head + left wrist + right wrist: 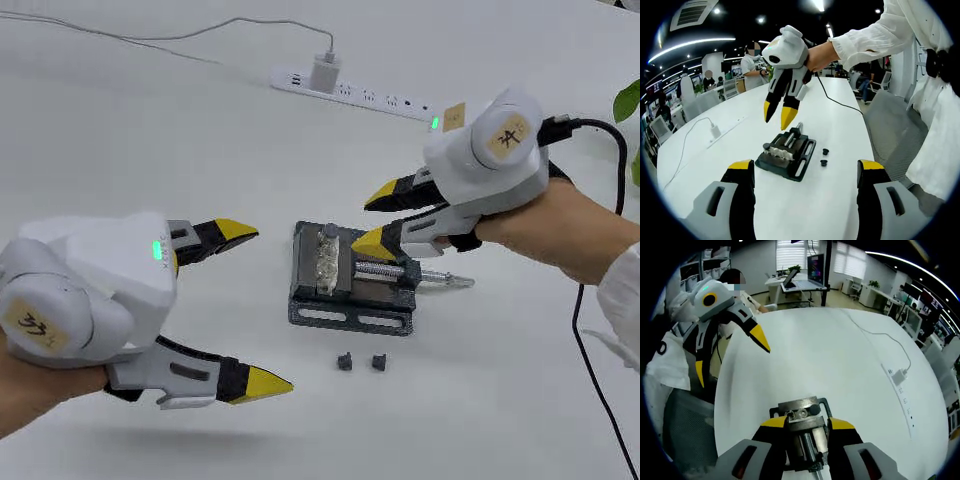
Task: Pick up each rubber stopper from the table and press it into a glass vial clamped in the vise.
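A small dark vise (385,292) stands mid-table with clear glass vials (325,264) clamped in it; one vial carries a dark cap. Two dark rubber stoppers (345,361) (379,361) lie on the table just in front of the vise. My left gripper (255,308) hovers left of the vise, jaws wide apart and empty. Above the vise's screw end my right gripper (375,220) is open a little, holding nothing. The left gripper view has the vise (787,155), both stoppers (825,151) (823,162) and the right gripper (777,114). In the right gripper view the vise (799,412) sits between my own fingers.
A white power strip (350,92) with a plugged charger (325,72) and its cord lies at the back. A black cable (580,330) trails down the right side. A green leaf (627,100) pokes in at the right edge. People and chairs stand beyond the table.
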